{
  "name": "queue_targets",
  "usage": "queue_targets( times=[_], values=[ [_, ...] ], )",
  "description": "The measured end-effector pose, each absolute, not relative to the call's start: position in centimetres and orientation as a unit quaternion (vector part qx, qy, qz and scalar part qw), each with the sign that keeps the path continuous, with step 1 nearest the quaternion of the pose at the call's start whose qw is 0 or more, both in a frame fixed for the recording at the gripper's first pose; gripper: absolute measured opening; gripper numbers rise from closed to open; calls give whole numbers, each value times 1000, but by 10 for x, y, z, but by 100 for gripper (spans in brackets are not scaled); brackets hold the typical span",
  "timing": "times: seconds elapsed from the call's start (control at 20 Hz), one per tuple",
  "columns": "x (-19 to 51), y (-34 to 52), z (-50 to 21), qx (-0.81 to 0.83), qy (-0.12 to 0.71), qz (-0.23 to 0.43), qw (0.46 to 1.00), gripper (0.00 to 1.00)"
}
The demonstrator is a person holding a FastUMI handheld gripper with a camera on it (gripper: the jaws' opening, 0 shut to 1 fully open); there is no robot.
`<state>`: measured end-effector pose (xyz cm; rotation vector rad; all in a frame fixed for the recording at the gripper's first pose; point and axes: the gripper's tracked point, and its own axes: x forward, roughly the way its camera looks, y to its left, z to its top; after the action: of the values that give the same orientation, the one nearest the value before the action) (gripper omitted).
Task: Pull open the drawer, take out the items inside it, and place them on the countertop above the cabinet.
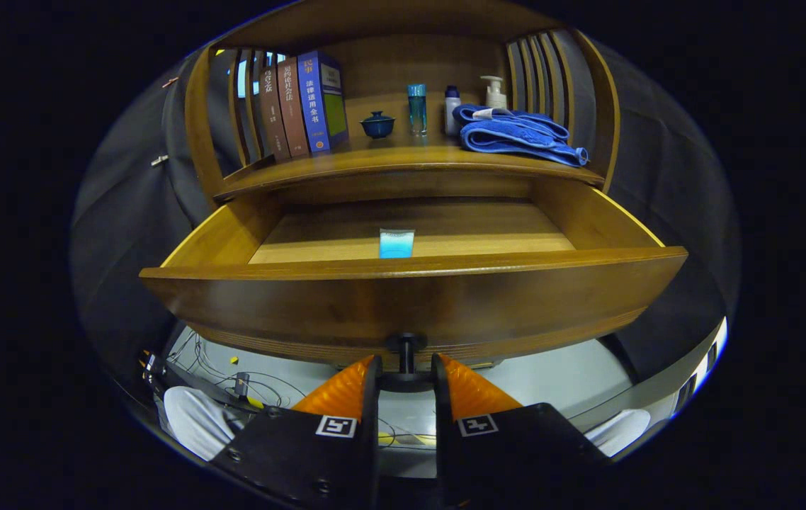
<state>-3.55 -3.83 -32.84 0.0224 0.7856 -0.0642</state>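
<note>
The wooden drawer [413, 301] stands pulled well out of the cabinet. Inside it, near the front wall, a small light-blue tube with a white end [396, 243] lies on the drawer floor. The dark round knob [406, 348] on the drawer front sits between my fingers, and my gripper [406, 360] is shut on it, with both fingertips pressing its sides. The countertop [403, 157] runs above and behind the drawer.
On the countertop stand three books [300, 106] at the left, a dark blue lidded cup [377, 124], a blue bottle [416, 108], a white bottle [451, 110], a pump bottle [494, 92] and a folded blue towel [516, 134]. Cables lie on the floor [233, 368] below.
</note>
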Motion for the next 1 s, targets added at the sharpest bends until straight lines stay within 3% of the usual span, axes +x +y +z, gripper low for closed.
queue_targets(
  times=[0.65,0.9,1.0],
  values=[
    [-67,-40,-336,25,401,-41,915,39],
    [-85,-39,-323,23,402,-64,913,53],
    [-92,-43,-306,26,393,-76,916,75]
  ],
)
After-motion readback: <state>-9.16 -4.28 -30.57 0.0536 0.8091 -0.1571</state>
